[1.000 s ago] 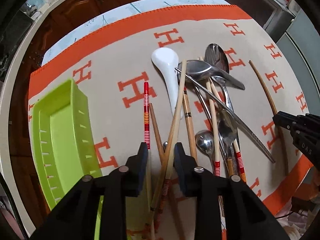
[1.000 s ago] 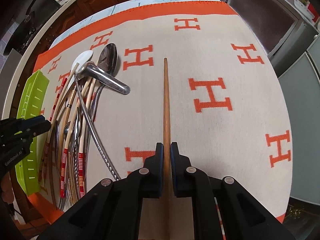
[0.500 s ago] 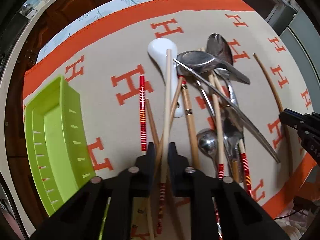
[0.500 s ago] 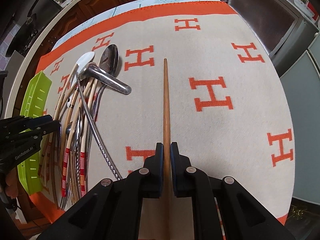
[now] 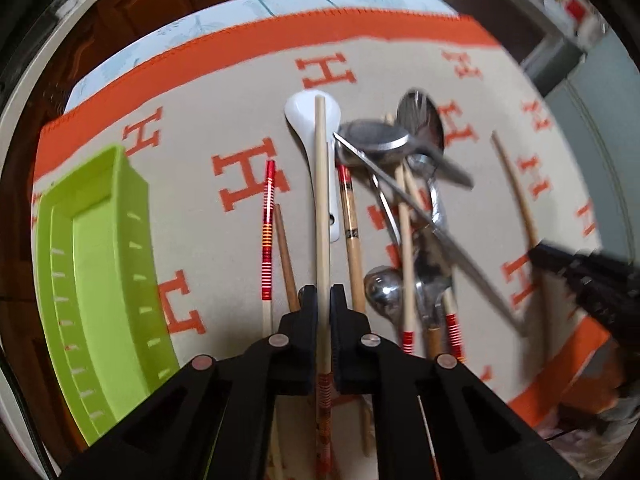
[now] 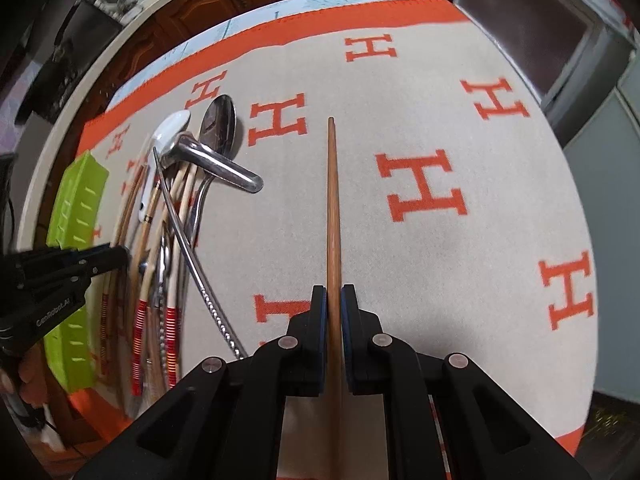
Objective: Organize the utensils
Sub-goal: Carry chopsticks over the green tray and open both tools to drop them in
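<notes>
Two chopsticks are gripped rn, one per hand. Left tongs (image 5: 323, 294) have just been closing and now pinch a pale wooden chopstick (image 5: 321, 184) w/ red bands near its butt end; it runs straight toward 12 o'clock in the left view, its tip over the bowl of a white ceramic spoon (image 5: 310, 118). Right tongs (image 6: 334, 294) are clamped tight on a darker brown chopstick (image 6: 333, 184), pointing to 12 o'clock in the right view over bare blanket, well apart from everything else.

Rest of the utensil pile (image 5: 404, 216) sits at about 1–3 o'clock of the left tongs: a few metal spoons, a thin metal straw-looking rod lying diagonally across them, plus more chopsticks w/ red-striped ends. Kinda blurry there, so can't count exactly. A red striped chopstick (image 5: 267, 232) and a plain brown one (image 5: 285, 256) lie just beside the left tongs at 11 o'clock.

Lime green tray (image 5: 96, 264) w/ slotted walls is at 9 o'clock in the left view, near the blanket's edge, nothing in the part that shows.

All of it's on a beige blanket (image 6: 460, 128) w/ orange H pattern & orange border, spread over the counter (image 5: 280, 0).
</notes>
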### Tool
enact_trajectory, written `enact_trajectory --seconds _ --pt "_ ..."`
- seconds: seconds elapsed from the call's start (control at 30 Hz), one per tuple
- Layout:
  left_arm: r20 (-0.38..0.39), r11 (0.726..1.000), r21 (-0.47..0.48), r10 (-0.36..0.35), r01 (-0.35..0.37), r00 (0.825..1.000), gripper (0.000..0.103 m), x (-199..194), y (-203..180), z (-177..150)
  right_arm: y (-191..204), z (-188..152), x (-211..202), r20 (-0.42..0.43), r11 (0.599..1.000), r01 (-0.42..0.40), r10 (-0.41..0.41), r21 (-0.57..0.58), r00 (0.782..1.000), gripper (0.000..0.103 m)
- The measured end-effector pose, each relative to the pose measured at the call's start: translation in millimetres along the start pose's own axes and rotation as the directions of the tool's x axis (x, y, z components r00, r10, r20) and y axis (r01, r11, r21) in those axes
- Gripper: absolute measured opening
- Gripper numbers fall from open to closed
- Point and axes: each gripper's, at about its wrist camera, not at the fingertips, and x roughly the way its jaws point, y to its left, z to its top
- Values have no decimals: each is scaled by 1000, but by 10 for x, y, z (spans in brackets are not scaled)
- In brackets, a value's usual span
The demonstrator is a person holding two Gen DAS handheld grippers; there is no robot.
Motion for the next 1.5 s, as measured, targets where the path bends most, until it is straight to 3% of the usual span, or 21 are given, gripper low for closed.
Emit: enact_trajectory --seconds 0.23,0.4,0.6,0.93,1.3,1.5 --pt "2 982 -124 -143 143 990 3 -184 228 -157 -49 -42 -156 -5 993 -102 102 58 995 7" --pt "-45 988 -121 -98 92 994 3 -40 207 -320 149 -61 -268 5 995 -101 101 11 995 7" --pt "-50 983 -154 -110 101 993 3 75 336 -474 326 -107 -280 -10 994 -110 110 -11 994 7" --pt "110 947 -246 -187 209 976 3 -577 674 -710 786 -150 -524 -22 969 -232 231 -83 973 7" --pt "272 938 -282 -121 199 955 3 -1438 1062 -1115 2123 -87 -673 -101 871 -413 401 -265 910 7" --pt "304 947 -308 11 87 953 3 -1811 1334 -1191 2865 -22 -560 -145 824 -495 473 -278 869 7"
